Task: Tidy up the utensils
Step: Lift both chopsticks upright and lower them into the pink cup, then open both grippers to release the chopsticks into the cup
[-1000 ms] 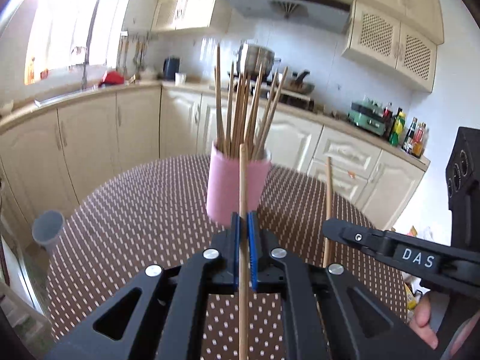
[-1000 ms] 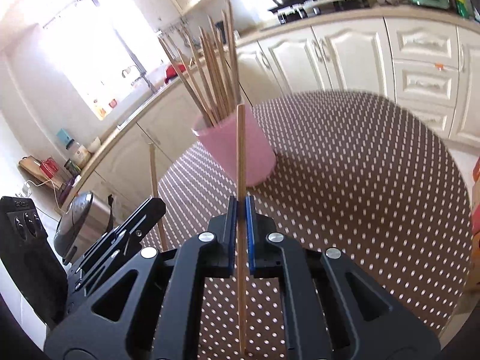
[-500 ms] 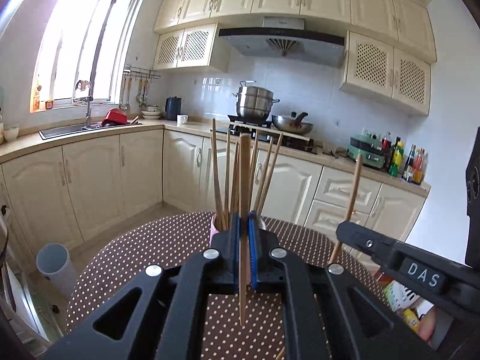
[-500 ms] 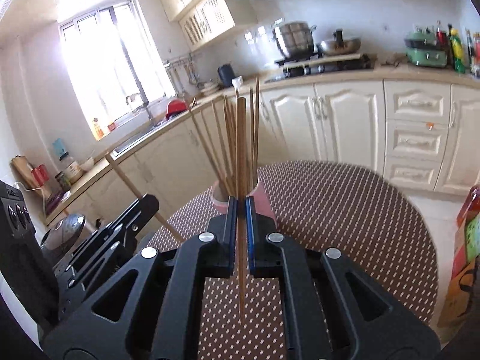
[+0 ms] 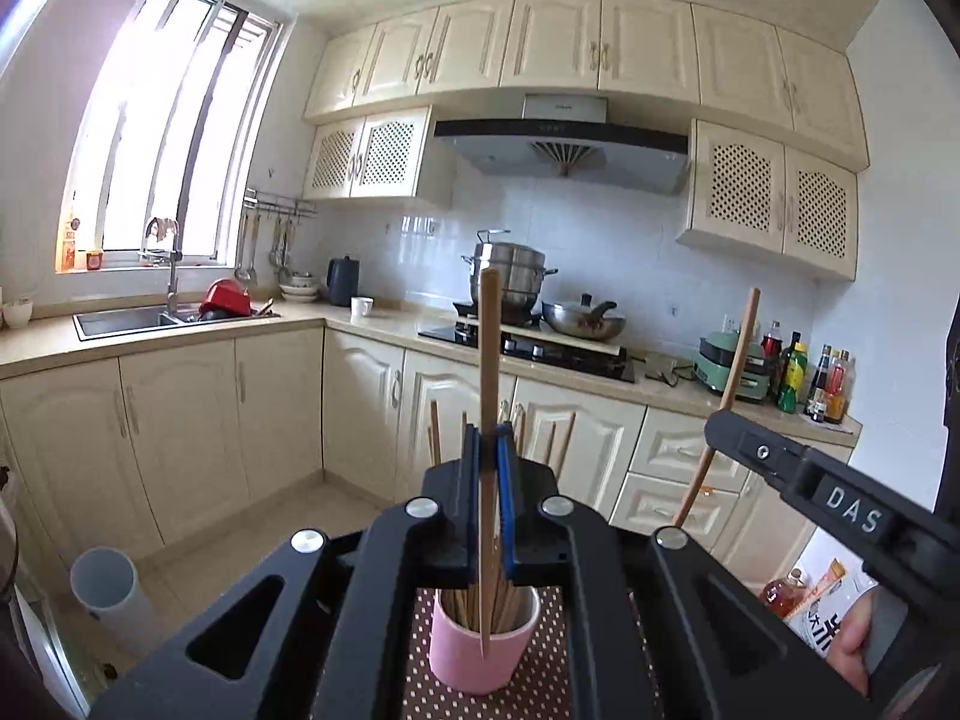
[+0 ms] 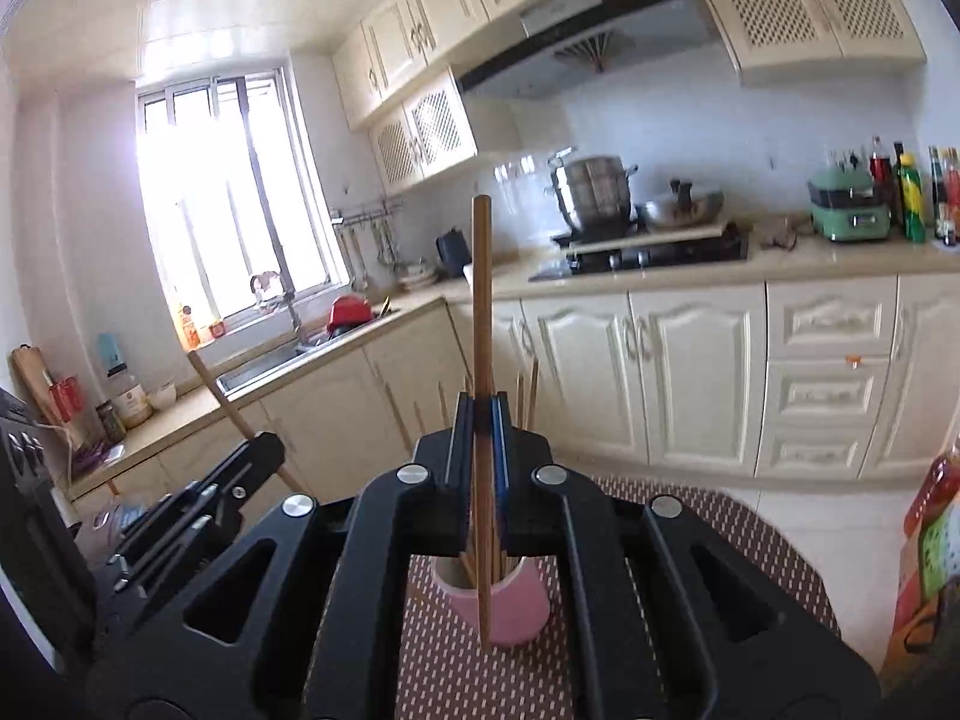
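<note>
Left wrist view: left gripper (image 5: pixel 487 450) is clamped tight on one wooden chopstick (image 5: pixel 489 360), blue pads pressed to it w/ no gap showing. Stick stands near upright; top end rises well above the fingers, bottom tip hangs in front of the pink cup (image 5: pixel 480 642), low over its rim; can't tell if the tip is inside or just before the wall. Cup sits on the brown dotted tablecloth (image 5: pixel 540 672), framed between the gripper's black arms, so little side room there. Cup is already packed w/ more chopsticks (image 5: pixel 462 606), leaning in a fan. Right gripper (image 5: pixel 714 420) comes in from the right edge, well apart from the cup, w/ its own chopstick (image 5: pixel 735 360) tilted; its fingers are too edge-on here to judge the grip. Right wrist view: right gripper (image 6: pixel 480 450) is closed hard on a chopstick (image 6: pixel 481 312), also near vertical, lower tip in front of the pink cup (image 6: pixel 522 612), about at mid wall height. Cup stands near the table's round far edge (image 6: pixel 750 510), floor beyond. Sticks in the cup (image 6: pixel 474 564) crowd the opening. Left gripper (image 6: pixel 264 450) sits lower left, apart from the cup, holding its stick (image 6: pixel 222 390) slanted up-left.
</note>
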A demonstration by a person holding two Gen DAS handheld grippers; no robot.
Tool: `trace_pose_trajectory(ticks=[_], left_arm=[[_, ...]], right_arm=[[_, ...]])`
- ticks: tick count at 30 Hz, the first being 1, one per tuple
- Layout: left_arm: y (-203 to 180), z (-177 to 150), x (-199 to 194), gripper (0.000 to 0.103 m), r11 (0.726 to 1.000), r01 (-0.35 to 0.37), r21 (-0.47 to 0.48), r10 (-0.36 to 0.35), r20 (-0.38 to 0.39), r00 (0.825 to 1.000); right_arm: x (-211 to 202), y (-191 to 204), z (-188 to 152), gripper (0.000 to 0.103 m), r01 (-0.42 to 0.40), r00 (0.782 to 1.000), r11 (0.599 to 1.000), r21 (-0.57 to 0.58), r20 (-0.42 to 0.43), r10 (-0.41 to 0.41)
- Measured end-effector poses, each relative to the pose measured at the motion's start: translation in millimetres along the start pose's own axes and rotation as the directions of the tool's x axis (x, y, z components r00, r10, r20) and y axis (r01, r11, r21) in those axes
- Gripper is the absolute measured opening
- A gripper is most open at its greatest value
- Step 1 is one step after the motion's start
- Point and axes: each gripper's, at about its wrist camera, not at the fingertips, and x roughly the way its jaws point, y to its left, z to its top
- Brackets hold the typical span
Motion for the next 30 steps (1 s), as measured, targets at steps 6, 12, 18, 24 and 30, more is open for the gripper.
trace_pose_trajectory(ticks=[6, 12, 18, 24, 30], left_arm=[[1, 15, 24, 0.006, 1.0, -0.015, 0.013, 0.015, 0.011, 1.0], [5, 0, 63, 0.006, 0.999, -0.05, 0.013, 0.051, -0.055, 0.997], [18, -32, 102, 0.006, 0.998, -0.068, -0.006, 0.066, -0.171, 0.983], [29, -64, 126, 0.007, 0.997, -0.078, 0.0, 0.076, -0.229, 0.97], [31, -74, 123, 0.023, 0.993, -0.105, 0.044, 0.112, -0.224, 0.968]], right_arm=[[33, 3, 2, 0.006, -0.008, 1.0, 1.0, -0.018, 0.023, 0.009], [76, -1, -16, 0.006, -0.008, 1.0, 0.998, -0.065, 0.013, 0.009], [114, -9, -44, 0.006, -0.006, 0.994, 0.998, -0.062, -0.11, -0.001], [139, -19, -72, 0.007, -0.017, 0.971, 0.999, -0.035, -0.238, 0.008], [135, -19, -81, 0.01, -0.037, 0.966, 0.998, -0.059, -0.256, 0.02]])
